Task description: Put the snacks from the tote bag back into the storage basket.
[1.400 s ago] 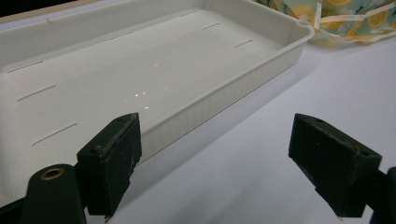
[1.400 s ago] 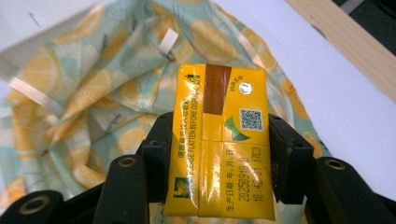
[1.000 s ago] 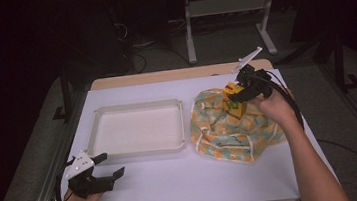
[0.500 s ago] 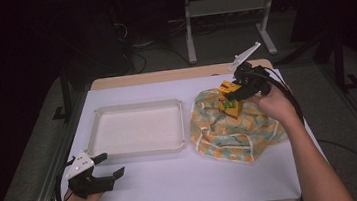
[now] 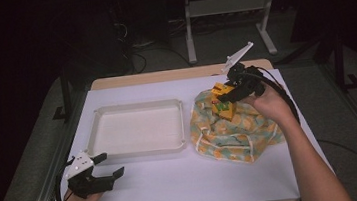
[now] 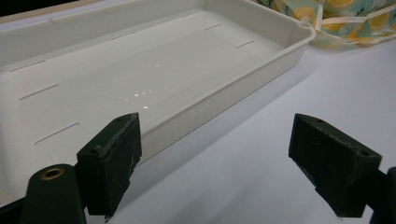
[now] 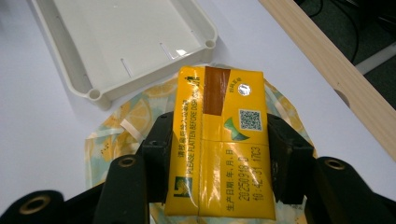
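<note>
My right gripper (image 5: 227, 95) is shut on a yellow drink carton (image 7: 220, 140) and holds it just above a lemon-print cloth bag (image 5: 229, 128) at the table's right. The carton (image 5: 223, 107) lies flat between the jaws, its printed top facing the camera in the right gripper view. A white empty tray (image 5: 139, 127) lies left of the bag. My left gripper (image 5: 108, 165) stands open near the front left corner of the table, its jaws wide apart with nothing between them, pointed at the tray's (image 6: 261, 60) near wall.
The white table cover (image 5: 185, 180) spreads in front of tray and bag. A wooden table edge (image 7: 336, 79) runs along the far side. Beyond it stand a metal frame (image 5: 228, 15) and cables on a dark floor.
The right gripper has shifted slightly left and down toward me with the carton, staying over the bag. The left gripper has not moved.
</note>
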`<state>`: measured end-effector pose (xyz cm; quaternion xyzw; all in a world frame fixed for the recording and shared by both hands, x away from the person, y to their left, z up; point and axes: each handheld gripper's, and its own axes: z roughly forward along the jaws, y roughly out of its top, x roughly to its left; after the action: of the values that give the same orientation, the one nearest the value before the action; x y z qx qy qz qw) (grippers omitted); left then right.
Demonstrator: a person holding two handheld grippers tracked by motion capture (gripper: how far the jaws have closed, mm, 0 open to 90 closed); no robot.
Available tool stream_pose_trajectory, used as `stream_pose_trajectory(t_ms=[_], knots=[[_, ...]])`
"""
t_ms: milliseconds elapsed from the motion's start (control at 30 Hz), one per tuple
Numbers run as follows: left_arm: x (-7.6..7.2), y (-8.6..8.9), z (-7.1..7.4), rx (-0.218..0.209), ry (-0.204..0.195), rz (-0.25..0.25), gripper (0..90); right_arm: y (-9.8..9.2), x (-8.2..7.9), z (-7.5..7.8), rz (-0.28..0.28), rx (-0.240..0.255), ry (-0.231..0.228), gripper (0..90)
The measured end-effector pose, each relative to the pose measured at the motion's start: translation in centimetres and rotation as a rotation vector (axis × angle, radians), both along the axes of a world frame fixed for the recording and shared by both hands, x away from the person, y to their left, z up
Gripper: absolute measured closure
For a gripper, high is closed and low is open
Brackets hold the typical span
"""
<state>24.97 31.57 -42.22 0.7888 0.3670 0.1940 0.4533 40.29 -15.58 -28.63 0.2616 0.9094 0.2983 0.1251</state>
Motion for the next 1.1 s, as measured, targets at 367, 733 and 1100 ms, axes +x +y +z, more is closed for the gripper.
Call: stream_pose_trajectory(t_ms=[367, 733, 1100], knots=[[0.0, 0.0, 0.0, -0.001, -0.002, 0.0, 16.6, 1.4, -0.3, 0.1, 0.059, 0.024, 0.007, 49.7], [0.0, 0.1, 0.0, -0.001, 0.0, -0.001, 16.7, 2.8, -0.5, 0.6, 0.102, 0.054, -0.001, 49.7], [0.0, 0.1, 0.1, 0.001, -0.001, -0.003, 16.7, 3.9, -0.5, 0.7, 0.134, 0.069, 0.005, 49.7]])
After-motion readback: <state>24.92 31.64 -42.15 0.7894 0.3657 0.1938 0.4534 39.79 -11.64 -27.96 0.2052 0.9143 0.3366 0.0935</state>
